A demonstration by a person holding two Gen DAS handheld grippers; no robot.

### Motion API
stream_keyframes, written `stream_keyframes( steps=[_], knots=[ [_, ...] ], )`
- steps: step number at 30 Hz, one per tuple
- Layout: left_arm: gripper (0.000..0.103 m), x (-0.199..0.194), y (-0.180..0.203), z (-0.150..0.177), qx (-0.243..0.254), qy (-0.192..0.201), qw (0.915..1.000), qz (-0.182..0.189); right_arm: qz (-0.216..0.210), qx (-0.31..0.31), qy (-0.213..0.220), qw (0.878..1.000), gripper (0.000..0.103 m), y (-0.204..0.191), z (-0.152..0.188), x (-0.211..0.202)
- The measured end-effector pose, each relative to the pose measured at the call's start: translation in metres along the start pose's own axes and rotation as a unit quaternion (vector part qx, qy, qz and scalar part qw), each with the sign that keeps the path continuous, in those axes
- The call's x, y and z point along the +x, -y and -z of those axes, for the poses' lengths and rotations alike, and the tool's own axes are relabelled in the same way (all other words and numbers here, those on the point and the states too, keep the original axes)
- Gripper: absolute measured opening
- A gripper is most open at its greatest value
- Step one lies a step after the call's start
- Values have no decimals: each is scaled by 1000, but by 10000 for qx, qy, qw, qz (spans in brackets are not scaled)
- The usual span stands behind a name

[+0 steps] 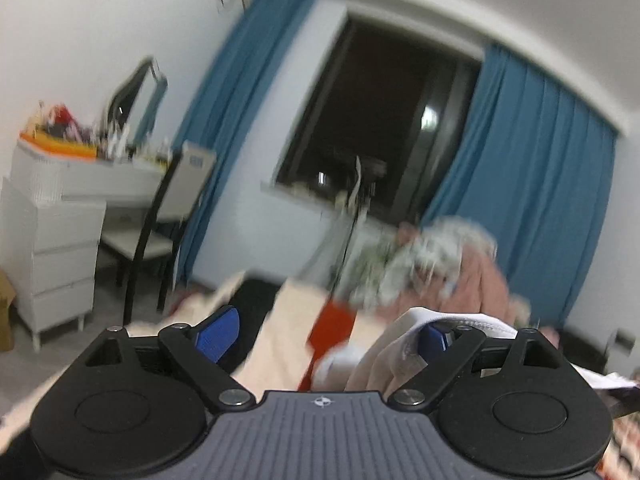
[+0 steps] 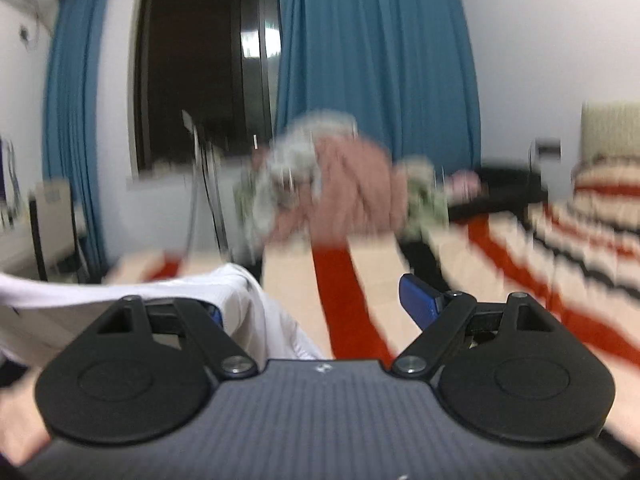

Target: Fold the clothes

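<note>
1. Left gripper (image 1: 326, 334): jaws spread wide. A white garment (image 1: 400, 352) drapes over its right blue finger (image 1: 434, 338); the left finger stands clear. No pinch visible.
2. Right gripper (image 2: 316, 300): jaws likewise wide. The white garment (image 2: 168, 296) covers its left finger; the right blue finger (image 2: 418, 300) is bare.
3. The garment hangs between the two tools, above a bed cover (image 2: 500, 240) striped cream, red and black.
4. Heap of pink and grey-green clothes (image 2: 336, 176) lies further along the bed.
5. Writing: none readable; a small round emblem (image 1: 321, 401) on the left gripper body, too blurred to identify.
6. Background: blue curtains (image 1: 532, 152), dark window (image 1: 384, 120).
</note>
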State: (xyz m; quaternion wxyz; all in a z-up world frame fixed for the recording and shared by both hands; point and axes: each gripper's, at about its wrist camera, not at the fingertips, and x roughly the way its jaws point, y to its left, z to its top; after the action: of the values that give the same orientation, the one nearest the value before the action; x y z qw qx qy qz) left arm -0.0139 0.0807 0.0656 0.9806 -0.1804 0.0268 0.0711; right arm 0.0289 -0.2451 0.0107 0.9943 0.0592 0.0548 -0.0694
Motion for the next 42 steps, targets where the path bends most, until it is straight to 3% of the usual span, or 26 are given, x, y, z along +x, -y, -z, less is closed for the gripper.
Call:
stream_keyframes(
  steps=[4,8,13,18,22,25,27,33,39,42],
  knots=[
    [94,-27,33,-85,-10,874,9959,236,-296,232,633,9973,83,-4,-92,-27],
    [95,-51,70,-170,224,1482,9874,509,-508,395,1201,9907,83,-4,-186,-53],
    [100,-81,112,-263,492,2087,9731,841,-768,685,1802,9782,85,7,-280,-82],
    [101,-72,146,-320,660,2091,9715,903,-949,693,1955,9737,85,13,-347,-78],
    [102,-26,160,-341,644,1865,9761,916,-971,614,1950,9740,85,10,-381,-51],
    [103,40,166,-326,755,1437,9835,794,-833,458,1781,9794,85,-1,-379,-10],
    [103,97,164,-295,812,1032,9884,759,-718,338,1511,9853,85,-8,-361,32],
    [103,293,137,-173,650,-374,9953,611,-498,246,259,9981,84,-12,-241,196],
    [103,480,128,-41,940,-1399,9854,225,-108,79,-744,9971,84,-15,-129,375],
    [102,567,105,28,1051,-2211,9695,149,46,7,-1283,9917,83,-15,-73,454]
  ],
)
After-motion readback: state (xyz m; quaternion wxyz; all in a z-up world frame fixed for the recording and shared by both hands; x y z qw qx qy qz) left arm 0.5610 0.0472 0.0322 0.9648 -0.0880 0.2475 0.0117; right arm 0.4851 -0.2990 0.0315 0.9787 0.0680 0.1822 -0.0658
